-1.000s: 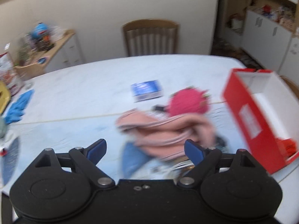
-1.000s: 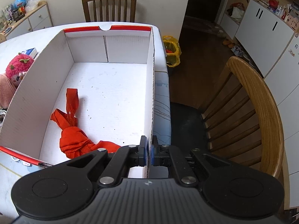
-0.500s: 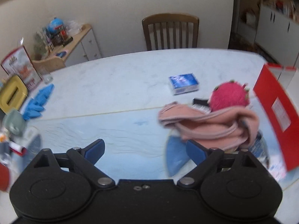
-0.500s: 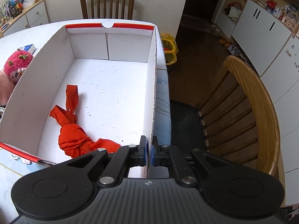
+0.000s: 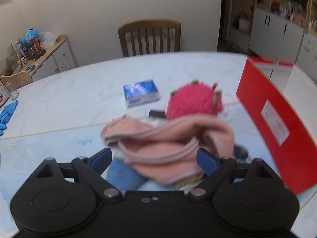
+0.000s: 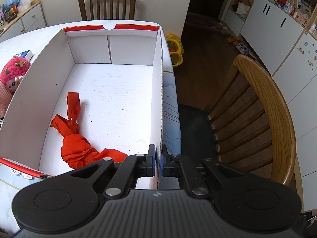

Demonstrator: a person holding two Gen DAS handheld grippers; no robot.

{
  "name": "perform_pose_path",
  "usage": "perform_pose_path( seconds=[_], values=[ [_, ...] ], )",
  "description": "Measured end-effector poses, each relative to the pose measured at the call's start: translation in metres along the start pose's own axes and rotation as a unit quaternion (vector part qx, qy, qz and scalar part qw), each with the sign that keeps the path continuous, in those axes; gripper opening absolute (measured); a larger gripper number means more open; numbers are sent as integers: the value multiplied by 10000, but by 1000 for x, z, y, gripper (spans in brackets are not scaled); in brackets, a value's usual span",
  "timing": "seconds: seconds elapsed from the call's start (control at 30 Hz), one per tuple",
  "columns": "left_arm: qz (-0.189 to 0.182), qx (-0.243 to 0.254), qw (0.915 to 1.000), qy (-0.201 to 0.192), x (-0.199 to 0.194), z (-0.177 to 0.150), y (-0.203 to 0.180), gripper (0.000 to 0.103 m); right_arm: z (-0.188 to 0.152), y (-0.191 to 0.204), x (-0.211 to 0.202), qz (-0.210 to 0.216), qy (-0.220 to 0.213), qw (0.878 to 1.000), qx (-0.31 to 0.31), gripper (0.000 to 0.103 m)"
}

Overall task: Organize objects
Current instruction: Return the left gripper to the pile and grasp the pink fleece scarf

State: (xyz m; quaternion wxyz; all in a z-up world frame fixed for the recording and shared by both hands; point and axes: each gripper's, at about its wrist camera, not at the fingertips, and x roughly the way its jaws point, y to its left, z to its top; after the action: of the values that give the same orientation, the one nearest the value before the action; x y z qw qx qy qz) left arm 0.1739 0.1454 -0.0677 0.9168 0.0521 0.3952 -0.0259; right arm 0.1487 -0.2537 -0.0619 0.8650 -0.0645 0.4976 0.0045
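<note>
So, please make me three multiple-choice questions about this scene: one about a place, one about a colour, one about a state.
1. Where does the red cloth lie?
A. inside the box
B. on the chair
C. on the floor

2. What colour is the box outside?
A. green
B. red
C. black

3. How does the right gripper stand?
A. wide open over the table
B. shut on the plush toy
C. shut on the box's wall

Answers:
1 A, the cloth rests on the box's white bottom.
2 B, the left wrist view shows its red outer side.
3 C, its pads press the box's wall from both sides.
</note>
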Motion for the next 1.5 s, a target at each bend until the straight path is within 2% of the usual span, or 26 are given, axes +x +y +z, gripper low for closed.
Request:
perform_pose_path(
  seconds=[0.1, 0.2, 0.37, 0.4, 0.57, 0.63, 0.67, 0.7, 0.73, 0.83, 1.0, 1.13, 1.37, 1.5],
  values=[
    [-176, 224, 9994, -176, 2, 5, -10, 95, 0, 0, 0, -19, 9, 10000, 15, 5],
    [-647, 396, 9971, 41, 13, 4, -21, 96, 0, 0, 0, -27, 36, 10000, 45, 5],
    [-707, 597, 9954, 256, 33, -2, -34, 96, 1, -1, 1, -25, 58, 9999, 86, 5],
    [-695, 603, 9954, 280, 37, -3, -35, 93, 1, -1, 1, -28, 61, 9999, 89, 5],
    [-696, 557, 9950, 441, 41, -4, -33, 69, 1, 0, 1, -41, 56, 9999, 99, 5],
    [-686, 491, 9955, 423, 36, -3, -30, 53, 1, -1, 1, -34, 57, 9999, 118, 5],
    [-701, 442, 9957, 404, 33, -3, -28, 49, 0, -1, 1, -27, 57, 9999, 130, 5],
    [-708, 390, 9960, 382, 30, -3, -26, 38, 0, -1, 1, -23, 55, 9999, 134, 5],
    [-676, 354, 9964, 368, 27, -3, -24, 21, 0, -1, 1, -20, 55, 9999, 134, 5],
    [-596, 204, 9974, 338, 19, -2, -17, 9, 0, -2, 1, -9, 53, 9999, 134, 5],
    [-467, -72, 9988, 112, -5, 4, -7, 6, -1, -3, 0, 31, 34, 9999, 101, 5],
    [-371, -487, 9980, -185, -34, 19, 4, 6, -2, -5, 0, 86, 5, 9999, 62, 5],
    [-354, -1203, 9885, -848, -84, 41, 8, 5, -4, -9, -1, 227, -77, 9997, 39, 5],
    [-427, -1311, 9823, -1268, -111, 52, -2, 5, -4, -10, -2, 306, -122, 9995, 33, 5]
  ],
)
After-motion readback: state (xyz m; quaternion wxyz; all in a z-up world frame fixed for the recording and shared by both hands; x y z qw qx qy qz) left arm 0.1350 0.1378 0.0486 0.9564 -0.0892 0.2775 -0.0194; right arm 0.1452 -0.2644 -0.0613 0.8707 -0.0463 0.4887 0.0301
